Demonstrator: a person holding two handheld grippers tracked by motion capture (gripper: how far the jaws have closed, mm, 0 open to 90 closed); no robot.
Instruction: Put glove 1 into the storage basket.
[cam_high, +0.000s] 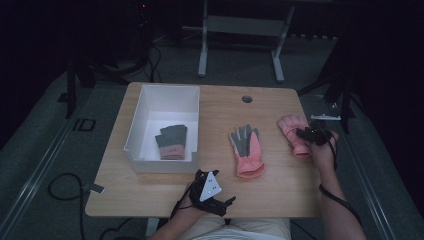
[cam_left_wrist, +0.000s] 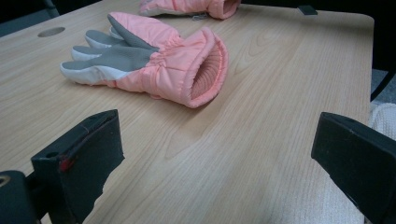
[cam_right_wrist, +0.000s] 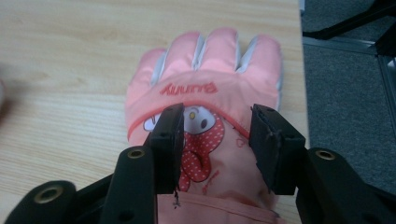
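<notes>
Gloves are laid out on a wooden table (cam_high: 280, 195). The pink glove at the right edge (cam_high: 294, 132) is lain back-up, with a cartoon figure and lettering seen on it in the right gripper view (cam_right_wrist: 205, 100); its fingers are pointed away from the person. The right gripper (cam_high: 312, 134) is positioned directly over this glove (cam_right_wrist: 212, 135). Its jaws are held partly open and are set astride the printed figure; the fabric is seen between them, but no pinch on it can be made out, so no hold is recorded.

A second pink glove with a grey palm (cam_high: 246, 149) is lain palm-up near the table's middle, well apart from the first. In the left gripper view it is seen with its ribbed cuff turned toward the camera (cam_left_wrist: 154, 63).

The left gripper (cam_high: 212, 197) is held low at the near edge of the table. Its jaws are spread wide, and bare wood is seen between them; nothing is gripped.

A white bin (cam_high: 145, 107) is placed at the table's left, and a grey glove with a pink cuff (cam_high: 172, 141) is lain inside it.
</notes>
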